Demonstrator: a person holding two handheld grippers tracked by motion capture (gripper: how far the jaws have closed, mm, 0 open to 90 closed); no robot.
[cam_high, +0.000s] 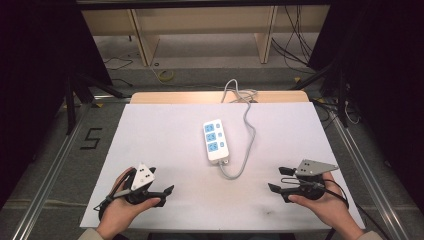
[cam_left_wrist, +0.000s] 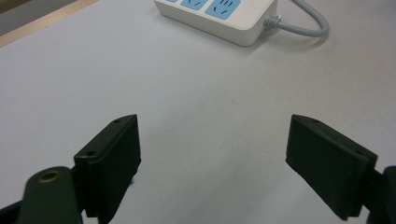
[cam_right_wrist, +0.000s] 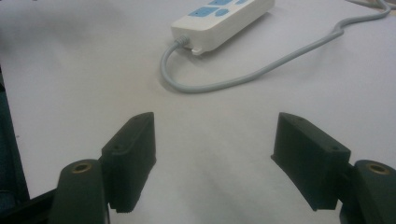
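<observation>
A white power strip (cam_high: 216, 140) with three blue sockets lies at the middle of the white table top (cam_high: 160, 140). Its grey cable (cam_high: 248, 131) loops out from the near end, curves right and runs off the back edge. My left gripper (cam_high: 162, 180) hovers low at the front left, open, nothing between its jaws. My right gripper (cam_high: 276, 179) sits at the front right, also open and empty. The left gripper view shows the left gripper (cam_left_wrist: 212, 123) over bare table, the strip (cam_left_wrist: 219, 16) ahead. Beyond the right gripper (cam_right_wrist: 215, 119) lie the strip (cam_right_wrist: 224, 18) and cable (cam_right_wrist: 261, 74).
A wooden table edge (cam_high: 175, 96) shows behind the white sheet. Metal rails (cam_high: 50, 165) run along both sides of the table. Beyond it stand a wooden shelf unit (cam_high: 200, 30) and loose cables on the floor (cam_high: 295, 50). Black curtains flank the scene.
</observation>
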